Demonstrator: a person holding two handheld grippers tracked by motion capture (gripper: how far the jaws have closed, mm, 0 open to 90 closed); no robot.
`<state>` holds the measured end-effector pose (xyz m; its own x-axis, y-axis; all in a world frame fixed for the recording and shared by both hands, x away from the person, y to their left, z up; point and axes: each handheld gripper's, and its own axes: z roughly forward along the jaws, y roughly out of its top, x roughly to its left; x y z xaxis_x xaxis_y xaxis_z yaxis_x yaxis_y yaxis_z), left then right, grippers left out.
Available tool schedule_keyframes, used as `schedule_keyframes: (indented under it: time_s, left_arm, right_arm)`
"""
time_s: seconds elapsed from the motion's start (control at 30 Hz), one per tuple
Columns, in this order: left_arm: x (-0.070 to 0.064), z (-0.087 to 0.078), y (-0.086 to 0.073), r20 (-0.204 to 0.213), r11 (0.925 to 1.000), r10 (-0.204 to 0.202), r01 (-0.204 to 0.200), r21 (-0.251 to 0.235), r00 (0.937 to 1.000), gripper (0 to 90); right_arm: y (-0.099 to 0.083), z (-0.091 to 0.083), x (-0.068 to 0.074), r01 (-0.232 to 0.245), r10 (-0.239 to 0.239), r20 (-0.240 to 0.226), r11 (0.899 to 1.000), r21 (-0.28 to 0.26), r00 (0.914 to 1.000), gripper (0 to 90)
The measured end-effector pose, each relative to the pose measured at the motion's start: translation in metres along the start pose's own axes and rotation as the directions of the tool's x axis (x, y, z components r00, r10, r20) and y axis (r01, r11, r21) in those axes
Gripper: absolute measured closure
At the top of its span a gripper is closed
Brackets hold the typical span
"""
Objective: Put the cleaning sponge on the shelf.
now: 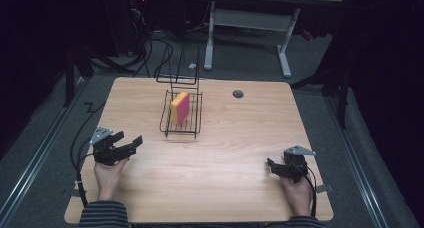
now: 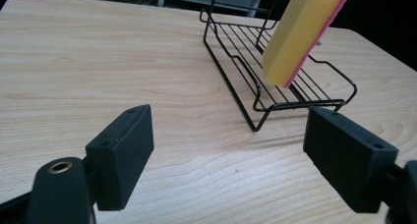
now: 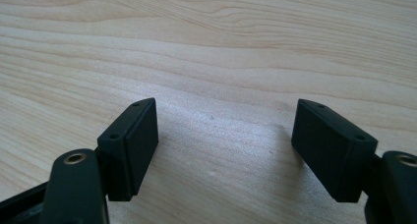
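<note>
A yellow and pink sponge (image 1: 180,107) stands on edge, tilted, inside a black wire rack (image 1: 192,122) at the table's middle back. In the left gripper view the sponge (image 2: 300,35) leans in the rack (image 2: 255,94) ahead and to the right. My left gripper (image 1: 127,142) is open near the table's left edge, short of the rack, with nothing between its fingers. My right gripper (image 1: 272,165) is open near the front right, low over bare wood. Its jaws stand wide apart in the right gripper view (image 3: 226,145).
The light wooden table (image 1: 230,138) has a round grey cable hole (image 1: 238,94) at the back right. A second wire frame (image 1: 178,78) rises behind the rack. Cables trail off the table's left edge. A white desk frame (image 1: 250,23) stands on the floor beyond.
</note>
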<state>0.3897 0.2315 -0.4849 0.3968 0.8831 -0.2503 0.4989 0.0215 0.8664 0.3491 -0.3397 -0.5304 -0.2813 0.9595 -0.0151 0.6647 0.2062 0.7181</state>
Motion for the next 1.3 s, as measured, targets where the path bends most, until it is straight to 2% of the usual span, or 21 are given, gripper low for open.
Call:
schedule_keyframes:
  time_s: [0.43,0.93,1.2,1.3]
  left_arm:
    - [0.004,0.014,-0.009,-0.029,0.9984,0.009,-0.007,0.056,0.9995,19.9]
    - [0.005,0.029,-0.014,-0.057,0.9951,0.020,-0.015,0.097,0.9982,20.1]
    - [0.003,0.042,-0.017,-0.073,0.9888,0.055,-0.044,0.142,0.9958,20.6]
    - [0.002,0.046,-0.018,-0.079,0.9879,0.066,-0.054,0.145,0.9947,20.6]
  right_arm:
    - [0.000,0.000,0.000,-0.002,0.002,0.001,1.000,0.000,1.0000,26.0]
    - [0.000,0.000,0.000,0.000,0.000,0.001,1.000,0.000,1.0000,26.0]
    - [0.000,0.000,0.000,0.001,-0.001,0.000,1.000,-0.001,1.0000,26.0]
    - [0.000,0.000,0.000,0.000,0.000,0.000,1.000,0.000,1.0000,26.0]
